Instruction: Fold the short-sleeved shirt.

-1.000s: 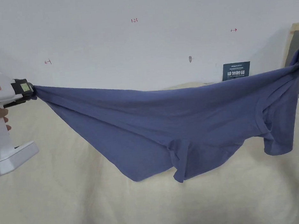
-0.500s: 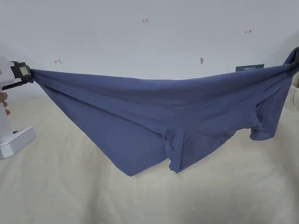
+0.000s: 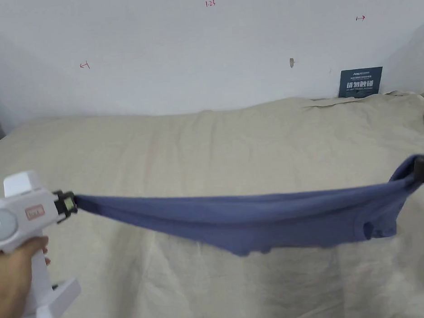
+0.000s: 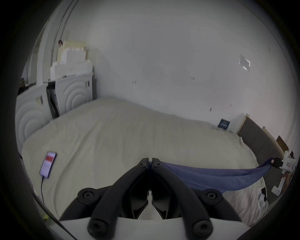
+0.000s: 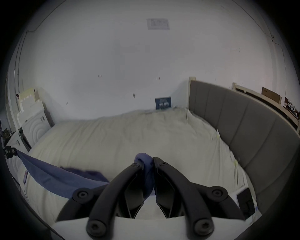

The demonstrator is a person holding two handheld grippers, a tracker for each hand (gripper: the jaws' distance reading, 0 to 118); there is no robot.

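Head view: soft, light blue cotton short-sleeved shirt sags above beige bedsheet, left gripper at 9 o'clock, right gripper at 3 o'clock, each clamped on bunched ends; regrip flat edges.

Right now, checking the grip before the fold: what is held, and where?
The blue shirt, stretched above the bed: left gripper pinches one end, right gripper clamps the bunched opposite end.
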